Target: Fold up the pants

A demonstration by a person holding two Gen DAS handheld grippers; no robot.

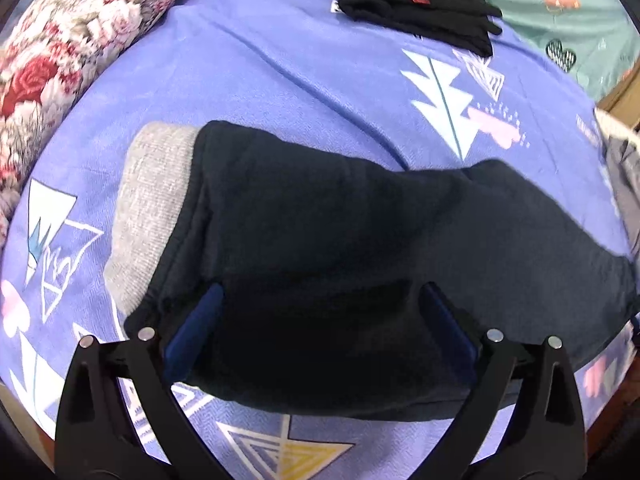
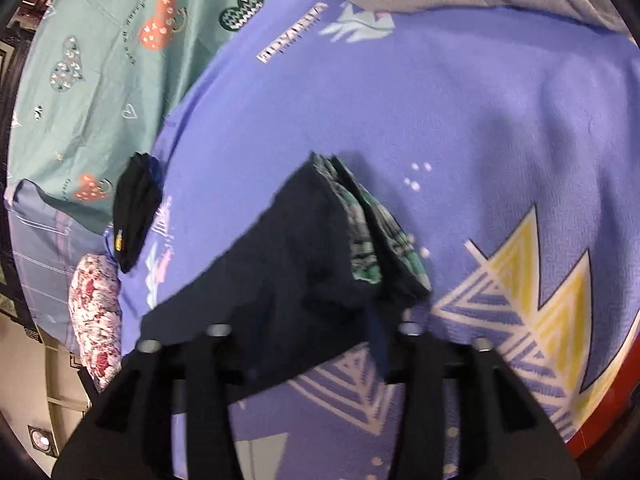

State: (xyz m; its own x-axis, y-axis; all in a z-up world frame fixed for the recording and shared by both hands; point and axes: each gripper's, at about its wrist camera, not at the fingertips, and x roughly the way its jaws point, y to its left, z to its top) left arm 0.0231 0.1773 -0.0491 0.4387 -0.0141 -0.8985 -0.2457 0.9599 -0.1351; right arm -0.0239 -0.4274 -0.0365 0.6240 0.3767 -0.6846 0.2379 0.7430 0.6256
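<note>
Pants [image 1: 320, 248]: dark navy knit cloth, matt, soft fleecy nap; waistband [image 1: 154, 216] showing grey ribbed knit, coarser weave. Lining [image 2: 366, 236] showing thin green-check woven cloth. Bed sheet [image 1: 280, 80]: purple woven cloth, matt, fine herringbone texture, printed motifs, creasing lightly. Quilt [image 1: 60, 52]: plush floral cloth, fuzzy. Folded black garment [image 1: 416, 0]: matt knit cloth. Left gripper [image 1: 320, 332]: matt black plastic arms, shiny metal pins, smooth blue pads [image 1: 196, 332]. Right gripper [image 2: 312, 364]: same black plastic, blurring.
</note>
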